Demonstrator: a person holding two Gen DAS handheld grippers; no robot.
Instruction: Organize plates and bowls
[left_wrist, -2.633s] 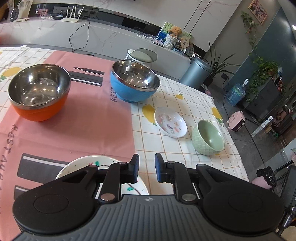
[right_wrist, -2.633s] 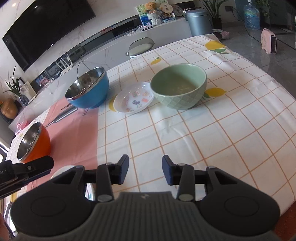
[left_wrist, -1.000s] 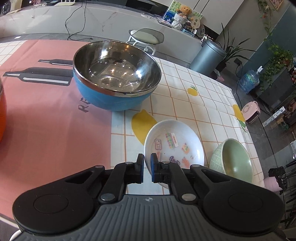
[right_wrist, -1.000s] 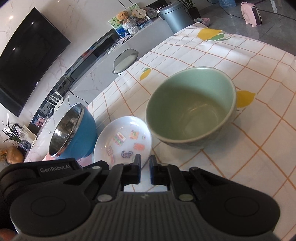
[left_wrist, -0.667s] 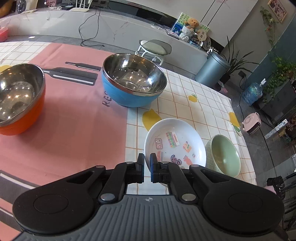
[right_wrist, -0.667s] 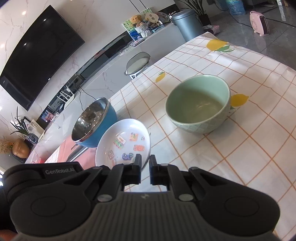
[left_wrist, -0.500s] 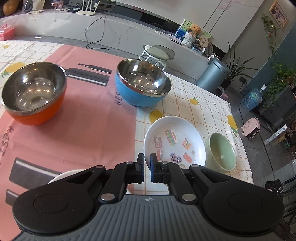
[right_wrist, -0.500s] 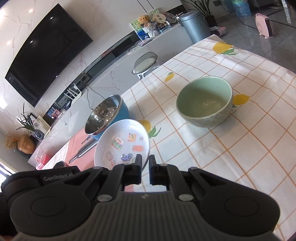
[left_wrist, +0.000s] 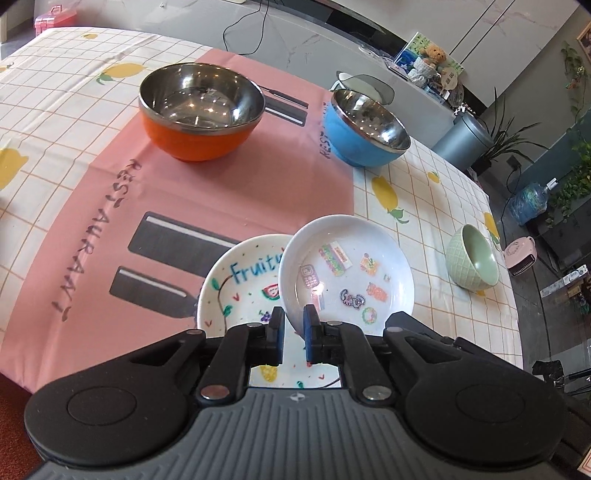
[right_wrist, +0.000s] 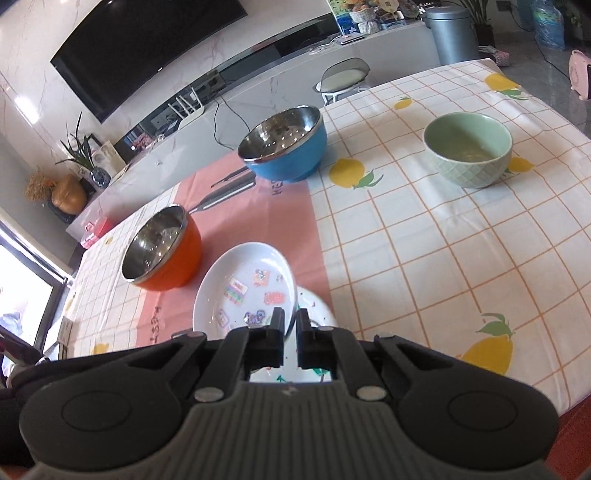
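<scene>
Both grippers are shut on the rim of the small white sticker plate (left_wrist: 347, 273), which they hold tilted above the larger white "Fruity" plate (left_wrist: 240, 284) on the pink mat. My left gripper (left_wrist: 293, 325) pinches its near rim. My right gripper (right_wrist: 290, 325) pinches the opposite rim of the sticker plate (right_wrist: 243, 288); the Fruity plate's edge (right_wrist: 317, 310) shows beneath. An orange steel-lined bowl (left_wrist: 201, 110) and a blue steel-lined bowl (left_wrist: 369, 129) stand at the back. A green bowl (left_wrist: 472, 258) stands at the right.
The pink placemat (left_wrist: 184, 192) covers the middle of the lemon-print tablecloth (right_wrist: 443, 258). The table's near edge runs close below the grippers. A stool (right_wrist: 343, 79) and a grey bin (right_wrist: 450, 33) stand beyond the far side.
Both grippers shut on the sticker plate, lifted it from beside the green bowl, and carried it left and toward me, over the Fruity plate.
</scene>
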